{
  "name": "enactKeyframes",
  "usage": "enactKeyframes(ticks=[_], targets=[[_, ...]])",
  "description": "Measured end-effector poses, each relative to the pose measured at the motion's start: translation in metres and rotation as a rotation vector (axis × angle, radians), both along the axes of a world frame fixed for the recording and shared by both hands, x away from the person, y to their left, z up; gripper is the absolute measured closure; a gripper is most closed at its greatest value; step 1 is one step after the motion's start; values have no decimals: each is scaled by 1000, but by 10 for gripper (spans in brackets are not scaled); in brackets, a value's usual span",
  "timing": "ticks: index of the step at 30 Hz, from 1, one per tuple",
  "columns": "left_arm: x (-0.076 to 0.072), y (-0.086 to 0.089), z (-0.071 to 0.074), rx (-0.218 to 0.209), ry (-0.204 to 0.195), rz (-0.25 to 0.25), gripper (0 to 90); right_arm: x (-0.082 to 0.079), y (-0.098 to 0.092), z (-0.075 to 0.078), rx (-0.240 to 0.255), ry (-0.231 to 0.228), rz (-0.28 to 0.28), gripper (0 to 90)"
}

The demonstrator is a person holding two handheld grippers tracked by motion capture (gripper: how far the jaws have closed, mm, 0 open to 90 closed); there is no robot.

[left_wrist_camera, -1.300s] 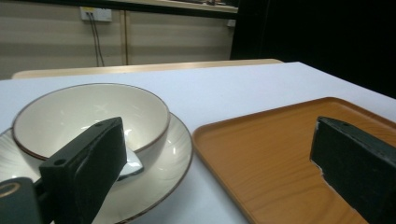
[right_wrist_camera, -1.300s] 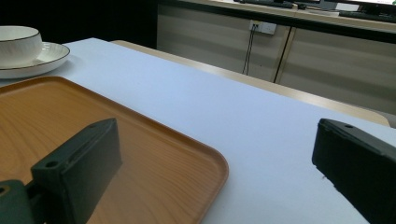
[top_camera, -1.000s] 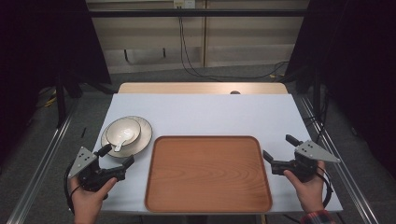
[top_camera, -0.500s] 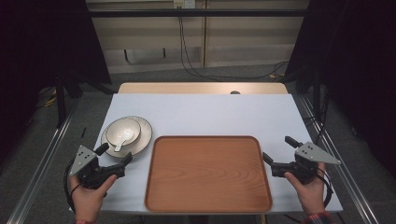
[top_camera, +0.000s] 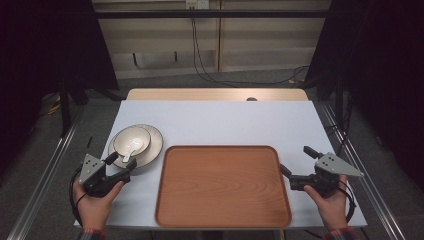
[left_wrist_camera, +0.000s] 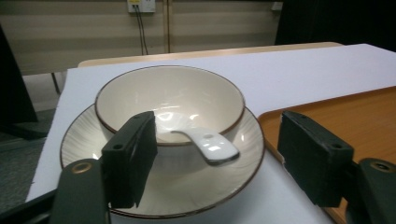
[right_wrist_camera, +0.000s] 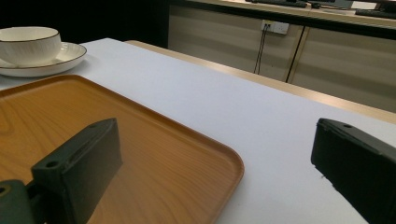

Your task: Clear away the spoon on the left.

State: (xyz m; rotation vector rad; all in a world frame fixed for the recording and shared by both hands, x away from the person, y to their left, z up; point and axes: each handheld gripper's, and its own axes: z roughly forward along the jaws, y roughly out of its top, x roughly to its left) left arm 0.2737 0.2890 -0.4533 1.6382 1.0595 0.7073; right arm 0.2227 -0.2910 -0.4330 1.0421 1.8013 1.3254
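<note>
Flanking wooden tray (top_camera: 222,186), left claw (top_camera: 121,167) wide near bowl (left_wrist_camera: 169,103) (spoon (left_wrist_camera: 205,142) inside), right claw (top_camera: 296,161) wide.

- The spoon (left_wrist_camera: 205,143) lies in the bowl (left_wrist_camera: 170,100); its scoop end cannot be made out against the bowl's pale glaze in the left gripper view.
- The plate (left_wrist_camera: 163,186) runs out of the bottom edge of that view, its near rim partly hidden behind the left gripper's (left_wrist_camera: 219,161) jaw.
- The wooden tray (right_wrist_camera: 140,154) is cut off at the left and bottom edges of the right gripper view.
- Both forearms leave the high view at the bottom edge, only a sleeve (top_camera: 90,233) cuff showing.
- A small dark object (top_camera: 251,99) at the table's (top_camera: 225,122) far edge is too small to identify.
</note>
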Motion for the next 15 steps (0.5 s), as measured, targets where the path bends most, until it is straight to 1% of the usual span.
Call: enactKeyframes(ticks=[1, 2, 4, 5, 7, 9, 10, 11, 15], targets=[[1, 0, -1, -4, 1, -4, 321, 0, 0, 0, 2, 1, 0, 14], [2, 0, -2, -6, 3, 7, 347, 0, 0, 0, 0, 1, 1, 14], [2, 1, -3, -2, 5, 11, 372, 0, 0, 0, 0, 1, 4, 14], [2, 1, -3, -6, 8, 23, 388, 0, 0, 0, -1, 1, 5, 14], [1, 3, -3, -18, 9, 28, 407, 0, 0, 0, 1, 2, 9, 16], [0, 4, -4, -13, 12, 26, 436, -1, 0, 0, 2, -1, 6, 17], [0, 5, -5, -13, 15, 17, 450, -1, 0, 0, 1, 1, 9, 17], [0, 5, -5, -4, 16, 20, 468, -1, 0, 0, 1, 1, 11, 17], [0, 5, -6, -1, 13, 12, 498, -1, 1, 0, 1, 4, 18, 17]])
